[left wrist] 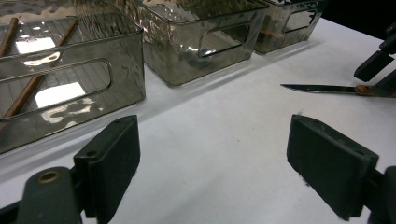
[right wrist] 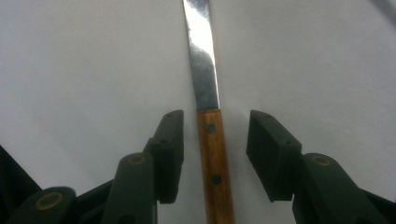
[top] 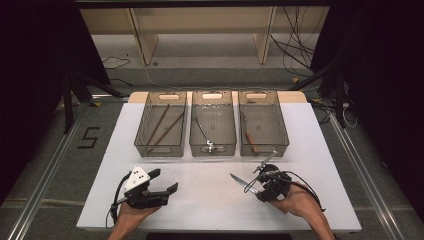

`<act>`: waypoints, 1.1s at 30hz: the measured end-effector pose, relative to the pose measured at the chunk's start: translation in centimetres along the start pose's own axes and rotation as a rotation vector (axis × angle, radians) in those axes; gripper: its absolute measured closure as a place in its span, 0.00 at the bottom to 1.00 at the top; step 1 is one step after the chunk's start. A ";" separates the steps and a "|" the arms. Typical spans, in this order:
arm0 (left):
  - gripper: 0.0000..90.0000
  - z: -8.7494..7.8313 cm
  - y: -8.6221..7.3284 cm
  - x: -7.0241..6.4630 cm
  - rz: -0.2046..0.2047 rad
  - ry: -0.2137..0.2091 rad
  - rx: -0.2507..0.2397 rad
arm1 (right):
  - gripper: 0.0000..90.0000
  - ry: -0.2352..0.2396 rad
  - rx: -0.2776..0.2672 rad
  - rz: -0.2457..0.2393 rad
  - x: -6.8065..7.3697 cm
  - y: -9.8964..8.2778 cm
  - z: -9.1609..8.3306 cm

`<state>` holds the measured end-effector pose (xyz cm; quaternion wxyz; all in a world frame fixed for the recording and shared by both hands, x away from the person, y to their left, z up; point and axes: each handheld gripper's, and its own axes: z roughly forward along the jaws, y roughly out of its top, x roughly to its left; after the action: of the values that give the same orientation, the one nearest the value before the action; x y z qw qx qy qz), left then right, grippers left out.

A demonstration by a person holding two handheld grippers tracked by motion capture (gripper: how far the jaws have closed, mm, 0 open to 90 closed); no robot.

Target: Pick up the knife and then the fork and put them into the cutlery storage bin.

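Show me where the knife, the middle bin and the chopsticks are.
Knife (right wrist: 214, 154): right gripper view, on its wooden handle.
Middle bin (top: 212, 148): high view, on its near wall at the handle slot.
Chopsticks (top: 158, 124): high view, mid-length of one stick in the left bin.

White desk (top: 215, 200), with a strip of bare wood along the far edge. Three smoky see-through bins side by side across the far half: left bin (top: 161, 148), middle bin (top: 213, 148), right bin (top: 264, 148), each standing straight on the top, just beside one another. On the near right part, a wooden-handled knife (right wrist: 211, 154) flat on the white surface, blade toward the left. Just beyond it, a metal utensil (top: 265, 161) near the right bin's front wall.
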<state>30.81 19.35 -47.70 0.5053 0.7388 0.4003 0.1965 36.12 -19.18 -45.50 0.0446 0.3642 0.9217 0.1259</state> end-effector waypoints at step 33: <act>0.19 -0.1 0.1 0.0 -0.001 0.001 -0.005 | 0.86 -0.023 0.075 -0.071 0.6 0.6 0.6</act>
<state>30.77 19.36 -47.62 0.5070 0.7374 0.4002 0.1975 36.16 -18.25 -45.90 0.0459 0.3343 0.9375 0.0853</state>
